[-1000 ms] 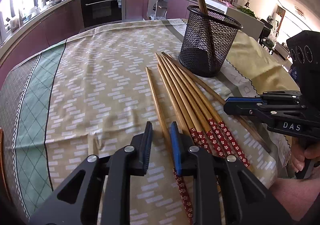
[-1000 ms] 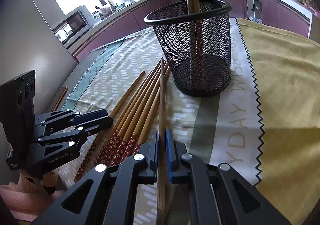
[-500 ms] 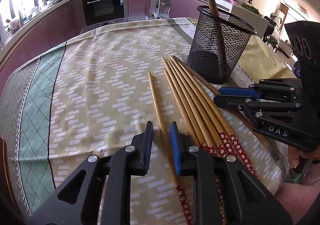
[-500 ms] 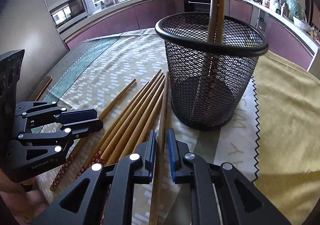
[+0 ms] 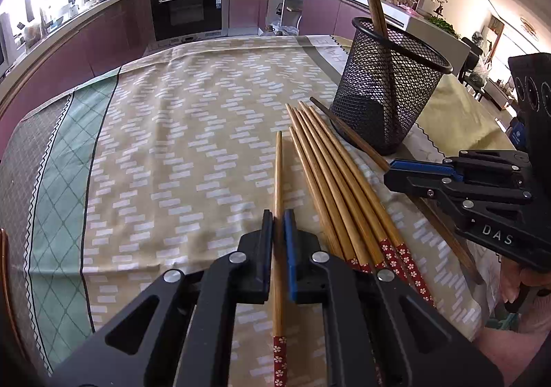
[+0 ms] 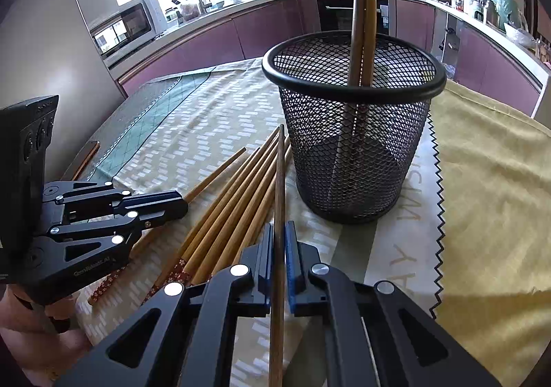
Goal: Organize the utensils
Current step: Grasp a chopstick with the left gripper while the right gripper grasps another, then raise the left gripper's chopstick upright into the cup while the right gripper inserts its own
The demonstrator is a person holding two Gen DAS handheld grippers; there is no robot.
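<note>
In the left wrist view, the left tool point(image 5: 279, 225) is seen clamped on a single chopstick point(image 5: 278, 180) with a red flowered end, which lies apart from and left of a fan of loose chopsticks point(image 5: 337, 187) on the patterned cloth of the desk point(image 5: 172, 146). Far right of these, a black mesh holder point(image 5: 389, 94) stands with two chopsticks already upright in it. In the right wrist view, the right tool point(image 6: 279, 242) is seen clamped on a dark chopstick point(image 6: 280, 180) whose tip points toward the holder's near left side. The task is judged to be at an early stage: two chopsticks are stowed, two are gripped, and the rest are left on the desk.
</note>
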